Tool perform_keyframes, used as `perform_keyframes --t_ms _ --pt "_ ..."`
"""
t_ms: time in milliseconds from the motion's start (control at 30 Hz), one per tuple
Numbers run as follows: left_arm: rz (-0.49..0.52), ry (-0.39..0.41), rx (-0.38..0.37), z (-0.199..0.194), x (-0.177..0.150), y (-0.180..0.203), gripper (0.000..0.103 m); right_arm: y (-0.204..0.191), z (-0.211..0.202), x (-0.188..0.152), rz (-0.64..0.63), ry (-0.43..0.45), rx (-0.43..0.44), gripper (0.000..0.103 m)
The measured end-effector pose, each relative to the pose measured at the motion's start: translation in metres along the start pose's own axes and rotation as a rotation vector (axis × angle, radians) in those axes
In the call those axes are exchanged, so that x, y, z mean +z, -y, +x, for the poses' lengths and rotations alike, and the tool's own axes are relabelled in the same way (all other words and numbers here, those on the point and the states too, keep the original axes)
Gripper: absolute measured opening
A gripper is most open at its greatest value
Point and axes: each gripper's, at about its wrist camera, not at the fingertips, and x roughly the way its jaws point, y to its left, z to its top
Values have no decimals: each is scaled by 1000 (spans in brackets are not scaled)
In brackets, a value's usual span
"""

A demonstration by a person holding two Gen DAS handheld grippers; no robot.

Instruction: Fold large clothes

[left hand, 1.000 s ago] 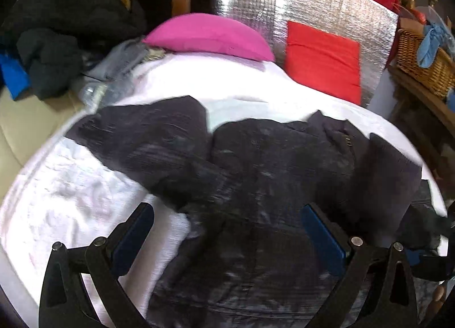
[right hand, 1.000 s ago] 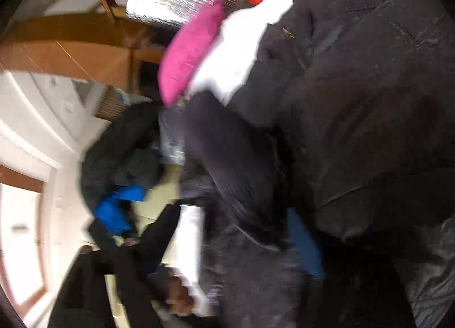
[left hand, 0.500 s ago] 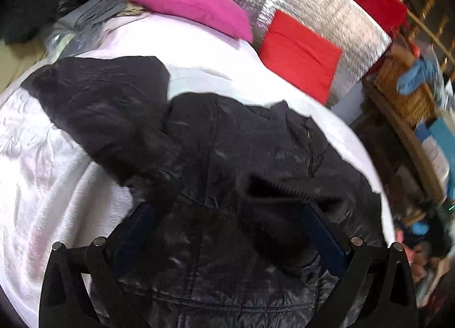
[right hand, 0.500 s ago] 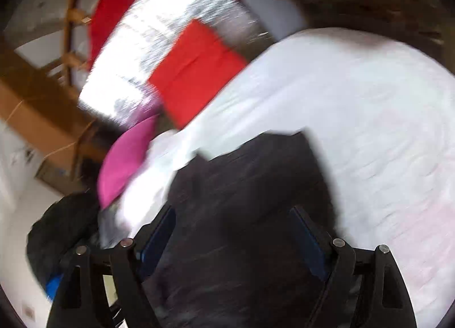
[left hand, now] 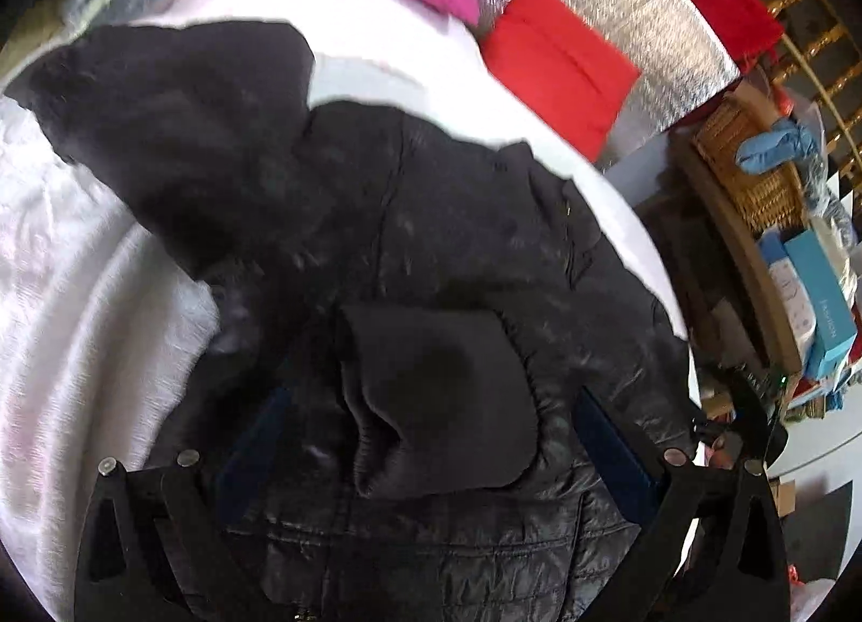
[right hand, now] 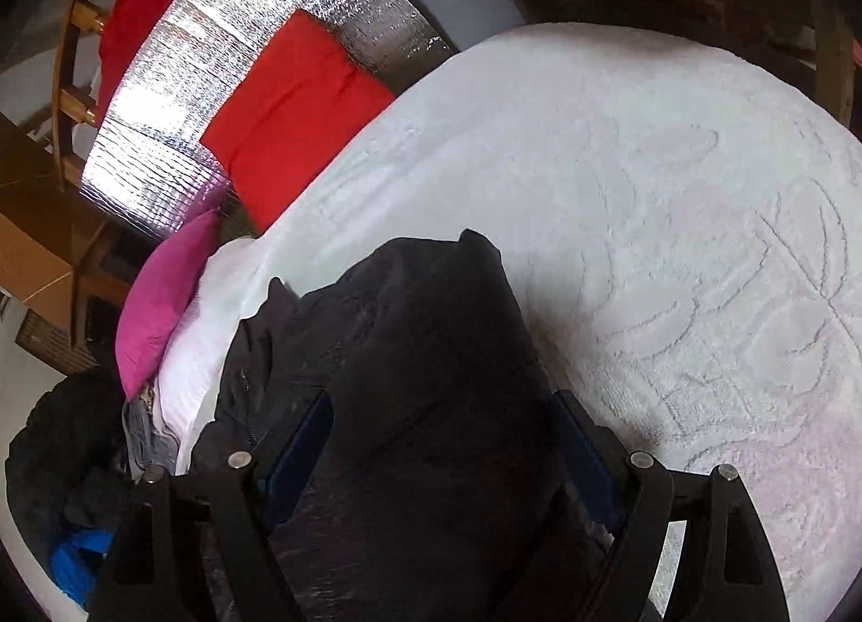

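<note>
One black jacket (left hand: 431, 223) spread on the bed (right hand: 673, 223), toward its pillow end and left side. One sleeve (left hand: 178, 115) flung out leftward, the other sleeve (left hand: 436, 395) folded across the chest, cuff down. Left gripper (left hand: 431, 439) spread wide astride that cuff, pads off the cloth. Right gripper (right hand: 442, 439) equally wide over the jacket's right edge, pinching nothing. Broad bare blanket to the right, up to the bed's edge. One pink pillow (right hand: 161, 293), one red cushion (right hand: 291, 121), one foil sheet (right hand: 215, 40) at the head. One basket (left hand: 749, 169) beyond the bed.
</note>
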Motion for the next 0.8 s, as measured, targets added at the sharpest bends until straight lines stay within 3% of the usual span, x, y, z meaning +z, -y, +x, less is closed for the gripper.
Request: perform_keyframes --t_ms 33,100,167,233,333,433,500,600,633,667,700,733,800 --pt "10 -15 0 5 -1 2 102 3 1 0 2 -1 1 85" --pt "31 -37 -4 13 -2 7 91 10 -5 1 9 -1 14 85" --pt "58 -40 16 20 -2 12 66 17 -5 2 12 -2 14 84" --pt "75 -39 20 25 0 14 53 18 1 1 17 -7 15 84" --pt "99 -1 18 25 5 18 32 21 7 -1 18 -15 16 82" --pt "149 54 2 15 11 27 21 20 7 -2 8 -15 6 77" --pt "192 98 -9 12 15 37 20 18 7 -2 3 -12 0 76" --pt "226 111 36 18 19 44 21 18 9 -2 -2 -22 -7 76" --pt "230 108 54 20 18 44 26 18 9 -2 -2 -26 -9 76" --pt "225 97 69 25 19 44 43 19 10 -2 -1 -29 -9 76" --pt "210 70 64 32 21 43 51 19 11 -2 -2 -34 -11 76" --pt "199 55 54 34 20 40 55 20 12 -2 -2 -39 -16 76" --pt "195 58 47 37 21 39 52 20 14 -2 -4 -46 -22 76"
